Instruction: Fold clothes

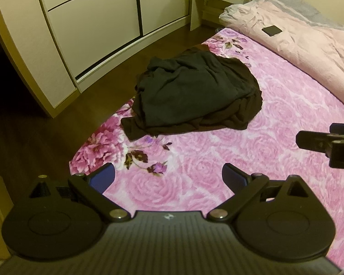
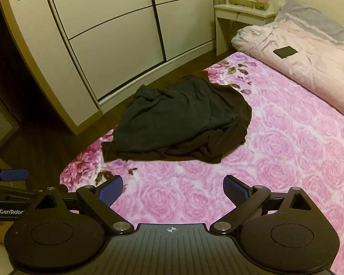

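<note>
A home bedroom is showing here: a bed (image 1: pixel 252 160) is wearing a pink rose-print blanket, a rumpled pale quilt (image 1: pixel 298 45) is lying along its far side, and a tall sliding-door wardrobe (image 2: pixel 117 45) and small dressing table (image 2: pixel 243 11) are standing nearby.

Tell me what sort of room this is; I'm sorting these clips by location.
Most likely a bedroom. A bed with a pink floral blanket carries a rolled pink duvet; a wardrobe with sliding doors stands alongside, and a small dressing table sits in the corner. A heap of dark clothes lies on the blanket.
</note>
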The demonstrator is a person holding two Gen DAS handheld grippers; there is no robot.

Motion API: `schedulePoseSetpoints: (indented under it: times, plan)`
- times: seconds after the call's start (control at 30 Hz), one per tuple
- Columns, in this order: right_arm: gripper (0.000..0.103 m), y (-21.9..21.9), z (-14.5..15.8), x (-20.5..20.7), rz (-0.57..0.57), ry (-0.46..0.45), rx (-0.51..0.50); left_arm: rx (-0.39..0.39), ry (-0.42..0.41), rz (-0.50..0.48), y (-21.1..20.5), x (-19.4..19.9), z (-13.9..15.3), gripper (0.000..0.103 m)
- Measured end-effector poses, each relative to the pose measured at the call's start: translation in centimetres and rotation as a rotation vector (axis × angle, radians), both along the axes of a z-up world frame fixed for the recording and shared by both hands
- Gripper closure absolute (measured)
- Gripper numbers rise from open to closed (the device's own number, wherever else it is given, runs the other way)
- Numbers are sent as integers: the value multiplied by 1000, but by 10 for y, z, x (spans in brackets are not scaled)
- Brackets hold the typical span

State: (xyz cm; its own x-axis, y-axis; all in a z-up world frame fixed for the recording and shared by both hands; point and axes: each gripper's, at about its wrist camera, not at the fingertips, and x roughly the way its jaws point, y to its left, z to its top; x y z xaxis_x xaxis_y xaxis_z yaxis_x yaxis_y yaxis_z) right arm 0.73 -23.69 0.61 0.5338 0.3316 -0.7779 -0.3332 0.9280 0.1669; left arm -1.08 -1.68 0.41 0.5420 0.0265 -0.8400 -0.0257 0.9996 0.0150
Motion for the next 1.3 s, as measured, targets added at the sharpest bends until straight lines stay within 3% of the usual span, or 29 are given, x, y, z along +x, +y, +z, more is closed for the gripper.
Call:
schedulePoseSetpoints:
  times: [0.67,0.97,1.2,1.3]
  plan:
    - [7,-15,-3,8,19,3,-16,-9,12,0,-12,11,-11,5]
    - [7,-49,-10,28,55,-16,-13,50,-2,19,-16,23,-15,5]
    - [7,-23,-30,80,92,-11,-20,86,-45,31,24,72,-24,5]
    - [7,0,-41,114,113,-26,-47,97,-54,-15,46,115,-41,5]
